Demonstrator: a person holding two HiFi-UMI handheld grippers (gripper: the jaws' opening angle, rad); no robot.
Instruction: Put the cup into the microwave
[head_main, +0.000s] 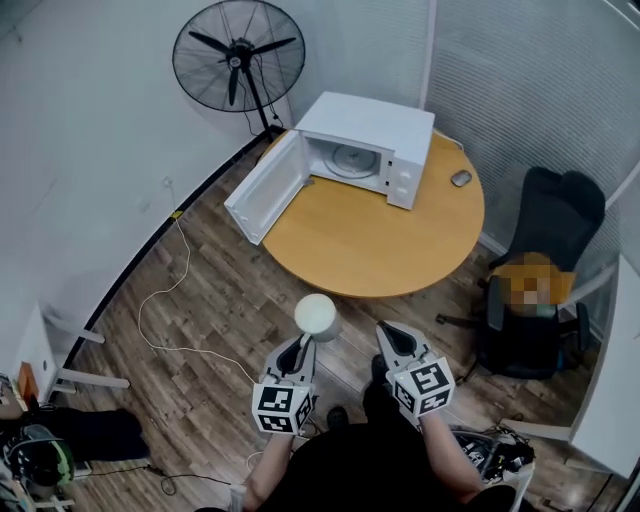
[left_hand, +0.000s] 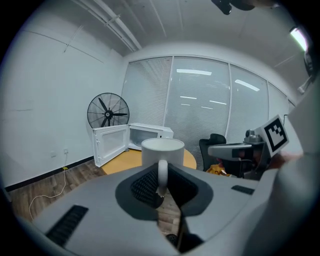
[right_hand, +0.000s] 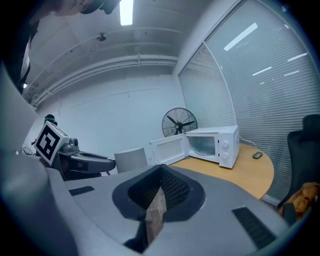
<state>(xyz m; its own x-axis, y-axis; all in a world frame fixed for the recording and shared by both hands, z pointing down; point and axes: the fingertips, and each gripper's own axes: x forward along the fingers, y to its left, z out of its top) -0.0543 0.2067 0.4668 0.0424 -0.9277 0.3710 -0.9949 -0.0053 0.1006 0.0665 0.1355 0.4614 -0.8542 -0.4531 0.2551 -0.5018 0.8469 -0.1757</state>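
Note:
A white cup (head_main: 316, 314) hangs upright in the air, short of the round wooden table (head_main: 380, 250). My left gripper (head_main: 302, 347) is shut on its handle; in the left gripper view the cup (left_hand: 162, 149) stands just past the gripper (left_hand: 162, 186), the handle pinched between the jaws. The white microwave (head_main: 365, 145) sits at the table's far side, its door (head_main: 266, 186) swung wide open to the left and the turntable showing inside. My right gripper (head_main: 389, 333) is held beside the cup, jaws together on nothing. In the right gripper view the cup (right_hand: 131, 159) shows to the left.
A black standing fan (head_main: 238, 55) stands behind the microwave by the wall. A computer mouse (head_main: 461, 178) lies on the table right of the microwave. A black office chair (head_main: 545, 265) is at the right. A white cable (head_main: 165, 300) trails over the wood floor.

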